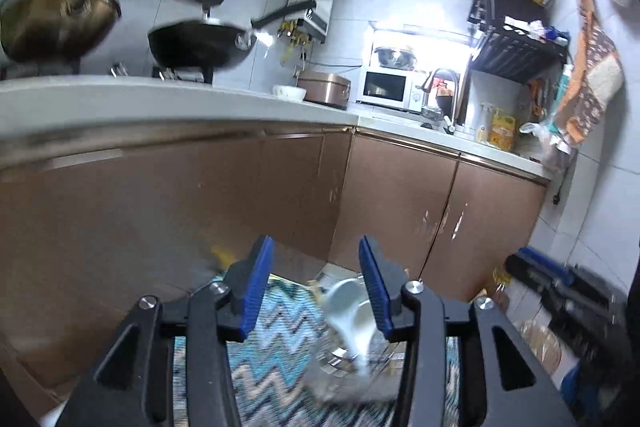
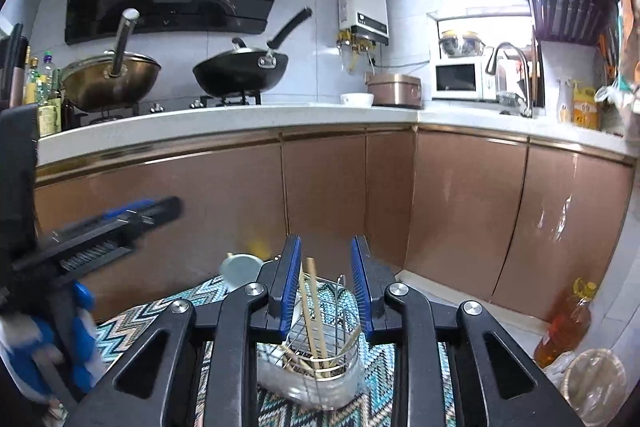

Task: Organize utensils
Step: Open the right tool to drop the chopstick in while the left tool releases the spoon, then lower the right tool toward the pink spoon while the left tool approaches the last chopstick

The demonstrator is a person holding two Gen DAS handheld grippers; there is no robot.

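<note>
Honestly, your left-wrist view was smeared: the white spoon (image 1: 352, 315) by the left claw (image 1: 318, 287) read as a blur, its pads parted and gripping nothing. Your right claw (image 2: 326, 291) stood released too, chopsticks (image 2: 314, 311) rising between its pads untouched. They stood tilted in the wire utensil holder (image 2: 316, 359) on the zigzag mat (image 2: 132, 323). Holder base was cut off by claw arms. Brown cabinet doors (image 2: 328, 199) were close ahead.

No readable text, brand or number in either view — the label on the yellow jug (image 2: 585, 105) by the sink has dark marks too small and blurred to make out — nothing else carries legible print.
</note>
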